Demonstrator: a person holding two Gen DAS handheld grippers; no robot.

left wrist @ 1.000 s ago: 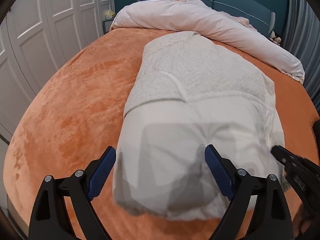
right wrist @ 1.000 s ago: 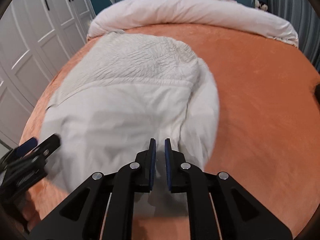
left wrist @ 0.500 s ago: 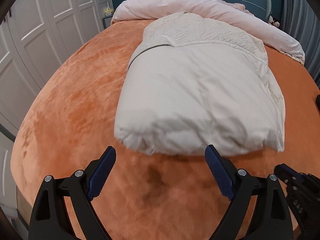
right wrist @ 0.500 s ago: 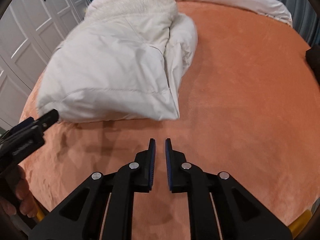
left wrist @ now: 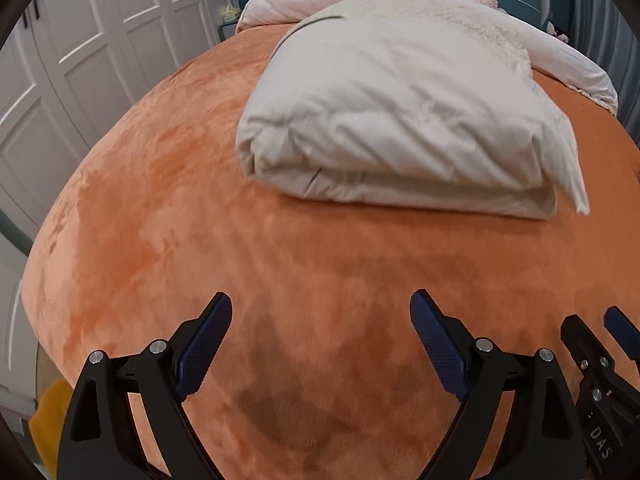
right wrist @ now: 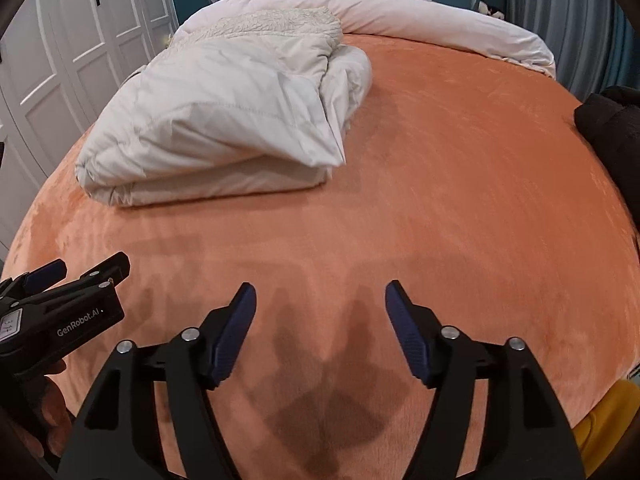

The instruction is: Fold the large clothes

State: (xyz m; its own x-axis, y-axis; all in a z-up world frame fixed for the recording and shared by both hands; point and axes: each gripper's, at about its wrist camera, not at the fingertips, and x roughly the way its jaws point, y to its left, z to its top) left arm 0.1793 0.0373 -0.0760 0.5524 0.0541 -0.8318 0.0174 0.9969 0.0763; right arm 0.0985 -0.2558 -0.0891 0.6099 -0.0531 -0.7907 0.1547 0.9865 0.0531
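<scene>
Though folded, coat (right wrist: 224, 120) lies beyond hand-held gripper (right wrist: 320, 304).

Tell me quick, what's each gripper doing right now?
Left gripper: open, holding nothing, short of the folded white coat.
Right gripper: jaws opening, nothing between them.

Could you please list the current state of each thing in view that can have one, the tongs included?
Cream padded fleece-lined coat: folded into a bundle, lying on the orange plush bedspread, held by neither tongs.
Left tongs: open, empty.
Right tongs: jaws opening, nothing between them.
Pale pink duvet: rolled along the bed's head.
White panelled wardrobe doors: shut.
</scene>
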